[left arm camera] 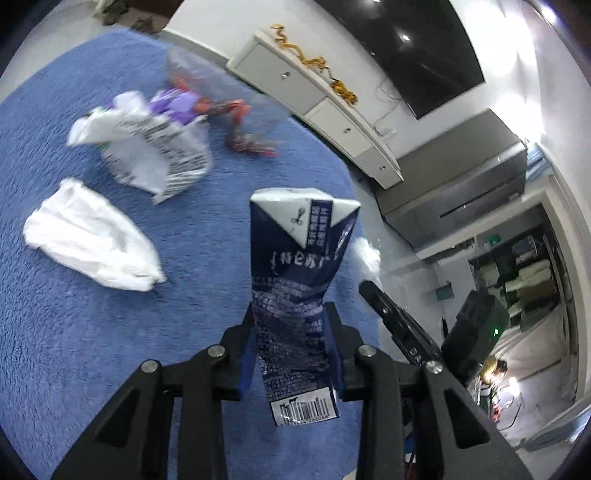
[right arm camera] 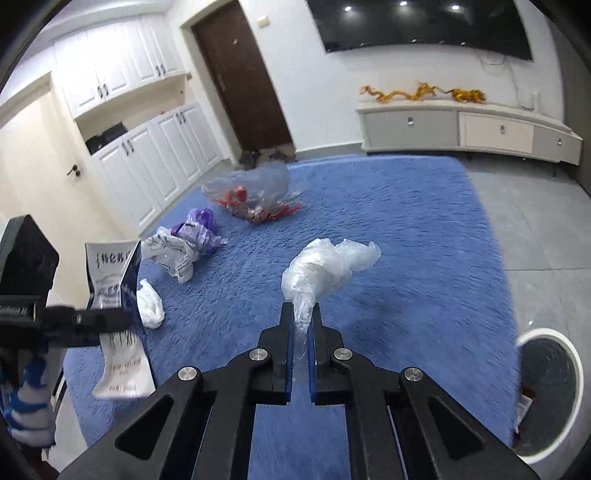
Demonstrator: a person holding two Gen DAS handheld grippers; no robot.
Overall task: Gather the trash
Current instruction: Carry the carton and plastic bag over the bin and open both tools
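We hold two pieces of trash above the blue rug (right arm camera: pixel 369 206). The left gripper (left arm camera: pixel 290 354) has its fingers clamped on the milk carton (left arm camera: pixel 299 280); the right gripper (right arm camera: pixel 301 332) pinches the clear plastic bag (right arm camera: pixel 325 269). Carry both to the white bin (right arm camera: pixel 569 354) beside the rug, apparently already holding scraps. Release only over its opening.

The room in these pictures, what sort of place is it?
Most likely a home living room: a wall-mounted television above a low white media cabinet, a large blue rug, and white built-in cupboards.
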